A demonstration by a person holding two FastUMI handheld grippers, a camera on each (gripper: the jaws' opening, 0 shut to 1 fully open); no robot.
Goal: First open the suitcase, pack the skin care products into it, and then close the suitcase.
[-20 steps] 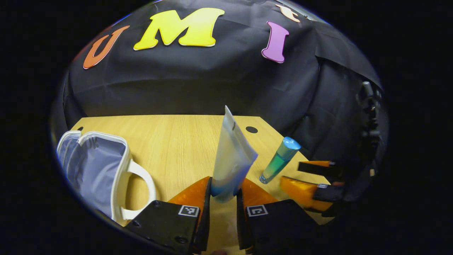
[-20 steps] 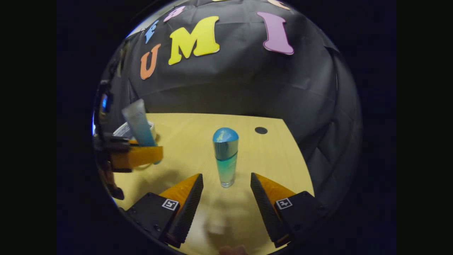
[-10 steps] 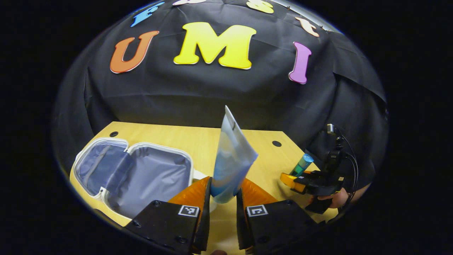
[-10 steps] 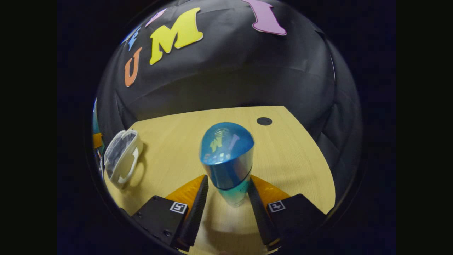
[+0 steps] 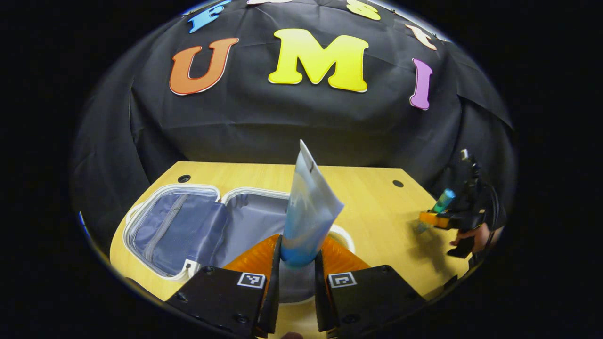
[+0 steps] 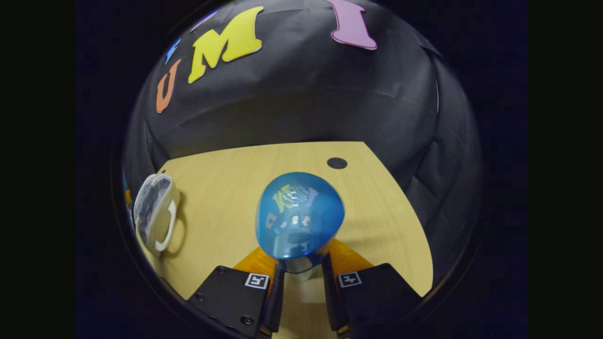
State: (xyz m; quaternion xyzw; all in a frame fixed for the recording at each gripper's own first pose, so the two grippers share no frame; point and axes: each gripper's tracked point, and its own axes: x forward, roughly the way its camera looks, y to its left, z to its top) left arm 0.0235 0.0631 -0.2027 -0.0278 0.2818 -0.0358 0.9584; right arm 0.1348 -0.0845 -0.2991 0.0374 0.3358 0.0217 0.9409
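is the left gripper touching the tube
Touching: in the left gripper view, both fingers of the left gripper press the tube at its lower end.

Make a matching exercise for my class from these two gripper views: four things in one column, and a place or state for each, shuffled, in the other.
Things:
1. suitcase
2. tube
3. bottle
4. table

Places or states:
A. held between the right gripper fingers
B. lying open, grey lining showing
C. light wood, under everything
D. held upright by the left gripper

Pairs: 1-B, 2-D, 3-A, 4-C
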